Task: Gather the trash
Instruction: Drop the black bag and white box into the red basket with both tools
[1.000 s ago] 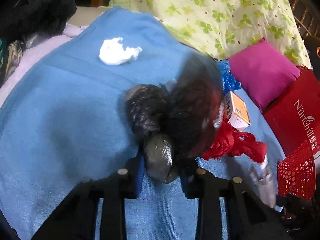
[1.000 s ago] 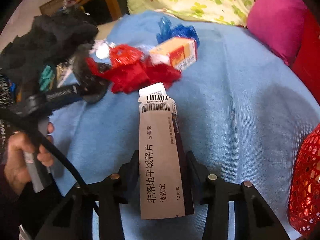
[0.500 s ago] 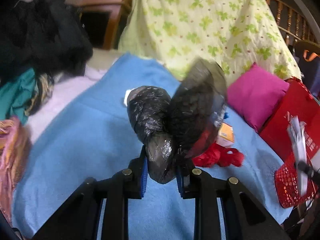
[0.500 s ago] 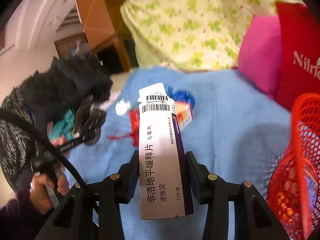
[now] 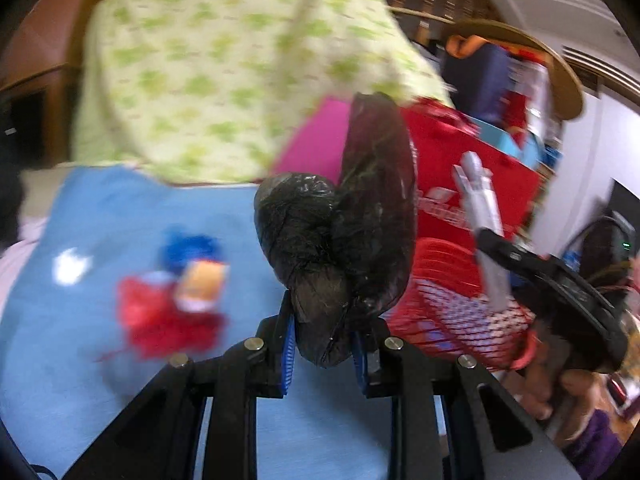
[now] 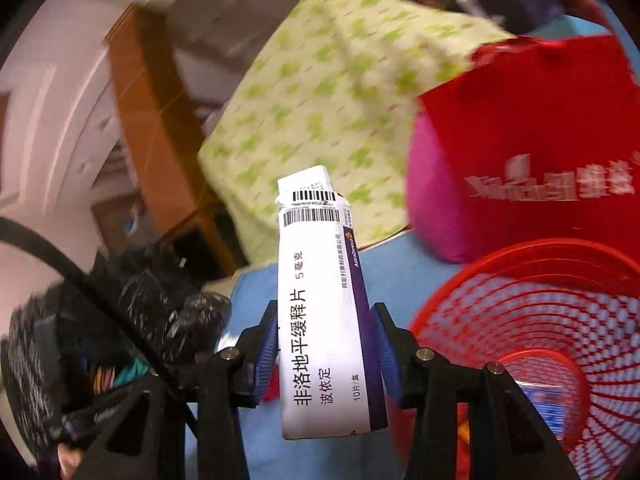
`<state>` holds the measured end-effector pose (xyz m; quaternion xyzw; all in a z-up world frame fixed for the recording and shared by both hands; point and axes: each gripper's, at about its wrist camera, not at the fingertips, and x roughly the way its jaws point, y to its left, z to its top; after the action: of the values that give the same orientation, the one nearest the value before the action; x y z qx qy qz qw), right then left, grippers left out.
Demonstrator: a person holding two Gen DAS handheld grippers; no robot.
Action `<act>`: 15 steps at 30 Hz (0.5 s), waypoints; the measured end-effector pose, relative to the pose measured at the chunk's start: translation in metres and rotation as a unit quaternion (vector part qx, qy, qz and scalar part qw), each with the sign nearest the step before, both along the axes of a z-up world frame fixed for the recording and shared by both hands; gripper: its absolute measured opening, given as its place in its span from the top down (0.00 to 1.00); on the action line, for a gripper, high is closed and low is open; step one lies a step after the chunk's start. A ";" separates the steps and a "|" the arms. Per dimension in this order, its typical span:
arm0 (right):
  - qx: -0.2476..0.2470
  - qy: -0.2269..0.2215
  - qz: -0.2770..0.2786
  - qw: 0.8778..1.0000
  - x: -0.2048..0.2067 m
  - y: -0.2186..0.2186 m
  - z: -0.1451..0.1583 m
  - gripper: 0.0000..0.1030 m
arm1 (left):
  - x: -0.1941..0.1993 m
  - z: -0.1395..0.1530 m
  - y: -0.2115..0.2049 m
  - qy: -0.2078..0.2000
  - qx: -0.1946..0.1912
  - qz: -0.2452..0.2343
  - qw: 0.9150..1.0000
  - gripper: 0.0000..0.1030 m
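Left gripper [image 5: 323,330] is clamped on a knotted black bag [image 5: 320,256], now lifted clear of the blue blanket [image 5: 100,360] and swung toward the red basket [image 5: 448,312]. Right gripper [image 6: 326,346], shut on a white box [image 6: 324,304], has risen too and hangs beside the basket's rim, so both drops look close. Crumpled red, blue and orange scraps [image 5: 172,304] remain mid-blanket.

The medicine box [image 6: 328,312] in my right gripper [image 6: 326,344] reads "非洛地平缓释片", "波依定", "5 毫克", "10片/盒", "AstraZeneca", plus two barcodes at its top end.
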<state>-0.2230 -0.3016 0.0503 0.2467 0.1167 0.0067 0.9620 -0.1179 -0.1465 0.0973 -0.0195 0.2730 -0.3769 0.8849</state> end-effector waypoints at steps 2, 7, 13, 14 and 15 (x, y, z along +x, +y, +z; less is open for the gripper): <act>0.029 -0.006 -0.025 0.999 -0.012 -0.023 -0.002 0.54 | -0.004 0.005 -0.024 0.003 0.003 -0.026 1.000 0.75; 0.079 -0.015 -0.087 0.993 -0.043 -0.071 -0.009 0.53 | -0.016 0.009 -0.091 0.015 0.015 -0.085 0.996 0.74; 0.138 -0.002 -0.129 0.982 -0.062 -0.117 -0.025 0.52 | -0.020 -0.001 -0.150 0.033 0.043 -0.116 0.992 0.43; 0.152 0.002 -0.136 0.979 -0.064 -0.123 -0.027 0.43 | -0.019 -0.003 -0.154 0.034 0.047 -0.111 0.992 0.27; 0.165 0.002 -0.142 0.976 -0.066 -0.128 -0.030 0.36 | -0.020 -0.005 -0.155 0.033 0.047 -0.101 0.993 0.25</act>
<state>-0.2894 -0.4294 0.0206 0.4165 0.0795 -0.1113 0.8988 -0.1380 -0.3016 0.0920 0.0377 0.3200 -0.4502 0.8328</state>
